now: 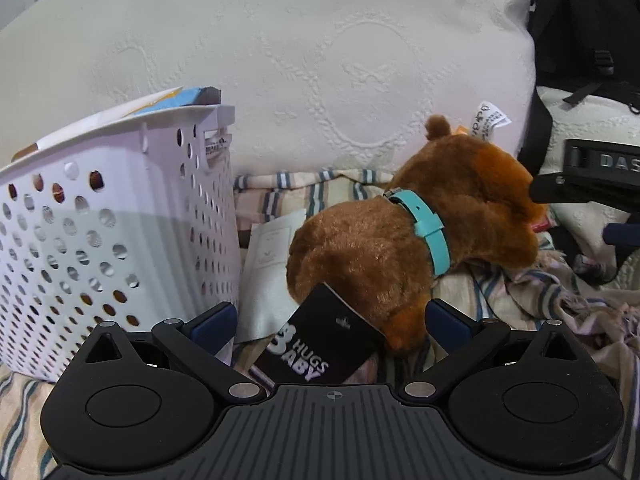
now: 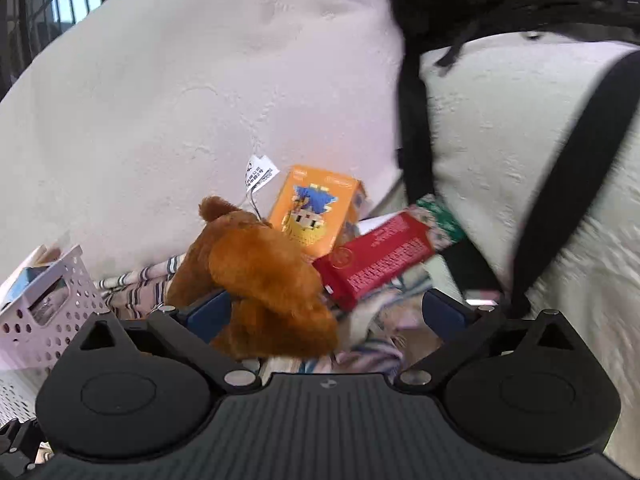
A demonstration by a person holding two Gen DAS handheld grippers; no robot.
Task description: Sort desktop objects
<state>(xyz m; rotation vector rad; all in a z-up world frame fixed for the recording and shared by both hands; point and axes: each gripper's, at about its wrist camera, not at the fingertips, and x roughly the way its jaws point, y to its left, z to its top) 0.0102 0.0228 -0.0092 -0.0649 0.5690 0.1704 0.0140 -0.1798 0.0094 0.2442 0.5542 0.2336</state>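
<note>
Left wrist view: left claw stands wide apart, nothing clamped. The plush, brown with a teal collar, lies on the striped cloth just ahead of the claw; its lower end and black hang tag sit between the fingertips, pads not pressing. White perforated basket stands left of the plush, near but apart, with a white paper lying on the cloth between them. A blue-and-white flat item sticks up above the basket rim. Right of the plush, part of the right claw enters frame, close to the plush's head.

Right wrist view: frame blurred on the right side. Right claw fingers fully apart; plush lies against the left finger, not clamped. Orange box stands upright behind the plush. Red box lies tilted just right of the plush, overlapping the orange box's lower corner. Basket sits left of the plush. Black strap runs across the pale bedding right of the plush.
</note>
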